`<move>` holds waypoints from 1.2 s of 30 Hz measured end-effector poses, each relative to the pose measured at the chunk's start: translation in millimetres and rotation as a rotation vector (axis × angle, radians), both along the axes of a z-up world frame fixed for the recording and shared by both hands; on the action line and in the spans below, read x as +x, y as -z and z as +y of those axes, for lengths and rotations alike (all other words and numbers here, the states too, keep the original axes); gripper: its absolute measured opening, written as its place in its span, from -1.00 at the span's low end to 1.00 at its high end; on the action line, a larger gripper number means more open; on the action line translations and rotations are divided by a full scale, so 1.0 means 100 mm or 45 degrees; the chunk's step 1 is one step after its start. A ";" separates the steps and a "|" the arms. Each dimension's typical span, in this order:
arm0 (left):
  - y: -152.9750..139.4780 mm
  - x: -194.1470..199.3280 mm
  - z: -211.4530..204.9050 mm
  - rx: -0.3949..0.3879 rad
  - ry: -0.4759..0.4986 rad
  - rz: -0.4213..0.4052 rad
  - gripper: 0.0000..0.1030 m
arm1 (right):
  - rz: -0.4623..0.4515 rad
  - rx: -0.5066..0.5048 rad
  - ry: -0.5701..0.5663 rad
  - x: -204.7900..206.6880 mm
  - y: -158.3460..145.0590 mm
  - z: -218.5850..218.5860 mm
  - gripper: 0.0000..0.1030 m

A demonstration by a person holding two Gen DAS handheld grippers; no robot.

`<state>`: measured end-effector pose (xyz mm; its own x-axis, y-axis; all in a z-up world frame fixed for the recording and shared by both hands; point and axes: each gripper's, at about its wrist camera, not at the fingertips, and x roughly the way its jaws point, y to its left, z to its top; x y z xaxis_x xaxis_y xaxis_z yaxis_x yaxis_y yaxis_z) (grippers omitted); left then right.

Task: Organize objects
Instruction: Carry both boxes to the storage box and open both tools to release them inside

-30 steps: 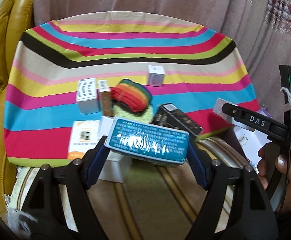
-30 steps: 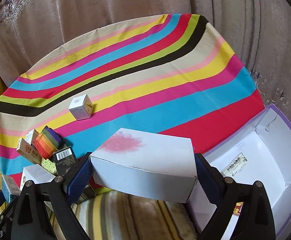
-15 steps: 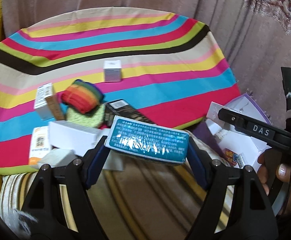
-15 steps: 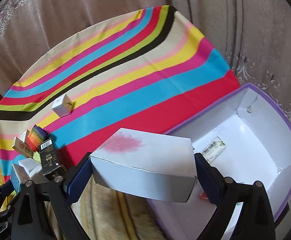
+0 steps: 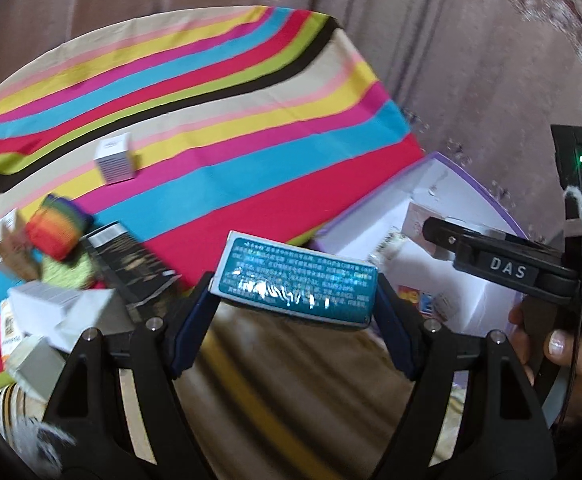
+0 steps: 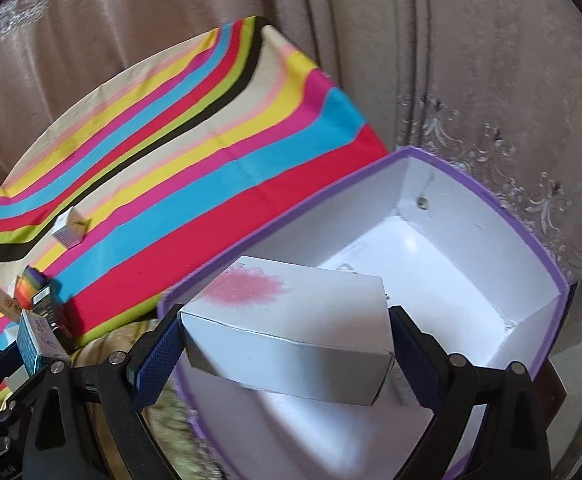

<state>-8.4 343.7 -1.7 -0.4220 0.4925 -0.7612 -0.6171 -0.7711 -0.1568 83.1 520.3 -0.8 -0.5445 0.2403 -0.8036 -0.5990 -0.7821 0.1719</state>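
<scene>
Both tongs are pinching cartons across their long sides. Left tongs (image 5: pixel 293 300) are gripping a teal box (image 5: pixel 295 282) by its two short ends, its long axis lying crosswise between the blue pads, its glossy printed face turned up and catching glare; it is hanging just off the near edge of the striped cloth (image 5: pixel 195 120), beside the left wall of the purple-rimmed bin (image 5: pixel 447 188). Right tongs (image 6: pixel 287 344) are clamping a white carton (image 6: pixel 291 320) with a pink blotch, also end to end, long axis crosswise, hovering over the near-left corner of that bin (image 6: pixel 491 200). The bin is open-topped, white cardboard inside, its far half lying bare. A hand (image 5: pixel 567 344) is holding the right tool's handle.

On the cloth's near-left corner, blurred small boxes are crowding together: a black carton (image 5: pixel 127 256), a rainbow roll (image 5: pixel 57 226) and white boxes (image 5: pixel 55 312). A small white cube (image 5: pixel 115 158) is standing alone further in; the far stripes are lying open.
</scene>
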 end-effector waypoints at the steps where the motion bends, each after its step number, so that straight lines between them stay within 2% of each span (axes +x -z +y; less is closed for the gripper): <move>1: 0.01 0.01 0.06 -0.003 0.017 -0.002 0.52 | -0.005 0.007 0.013 0.03 0.01 0.03 0.89; 7: 0.06 0.08 0.38 -0.023 0.117 -0.019 0.52 | -0.035 0.028 0.087 0.17 0.07 0.23 0.89; 12: 0.11 0.13 0.60 -0.004 0.214 -0.072 0.53 | -0.054 0.042 0.134 0.26 0.11 0.35 0.90; 15: 0.15 0.18 0.69 -0.035 0.247 -0.077 0.61 | -0.023 0.033 0.147 0.30 0.12 0.39 0.91; 28: 0.16 0.04 0.43 0.035 0.102 -0.138 0.67 | 0.024 0.026 0.080 0.25 0.03 0.27 0.91; 36: 0.09 0.01 0.07 0.086 -0.002 -0.121 0.67 | 0.028 0.004 -0.022 0.12 -0.03 0.03 0.91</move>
